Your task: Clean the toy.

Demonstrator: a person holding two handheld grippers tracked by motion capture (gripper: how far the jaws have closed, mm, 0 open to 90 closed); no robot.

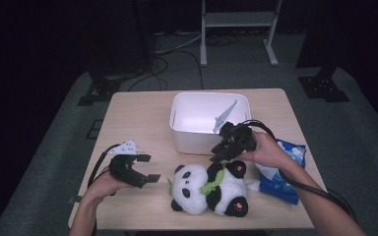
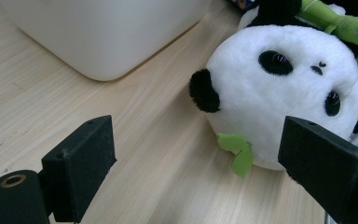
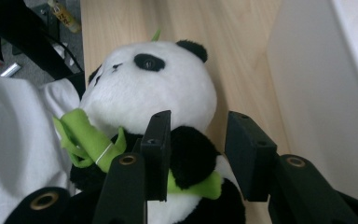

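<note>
Figure. A stuffed panda (image 1: 207, 189) lay on its back on the wooden table (image 1: 138, 113), near the front edge and just in front of a white bin (image 1: 182, 135). The bin looked empty, so the likely job, moving the panda into it, had not been done. A blue packet (image 1: 288, 172) lay on the table to the panda's right, beside the person's right hand (image 1: 266, 150).

The right gripper (image 1: 221, 153) hovered over the panda's upper body. In the right gripper view its jaws stood partly open, straddling a black arm (image 3: 191, 156) of the panda next to the green bamboo sprig (image 3: 86, 137); the pads did not appear to press on the plush, so no grip was yet made.

The left gripper (image 1: 146, 168) sat to the left of the panda, apart from it, with its jaws wide open and holding nothing. The left gripper view looked between them at the panda's white head (image 2: 284, 93) and a corner of the bin.

Judged from this, the grasp was being prepared; closing, lifting and placing in the bin all remained.
</note>
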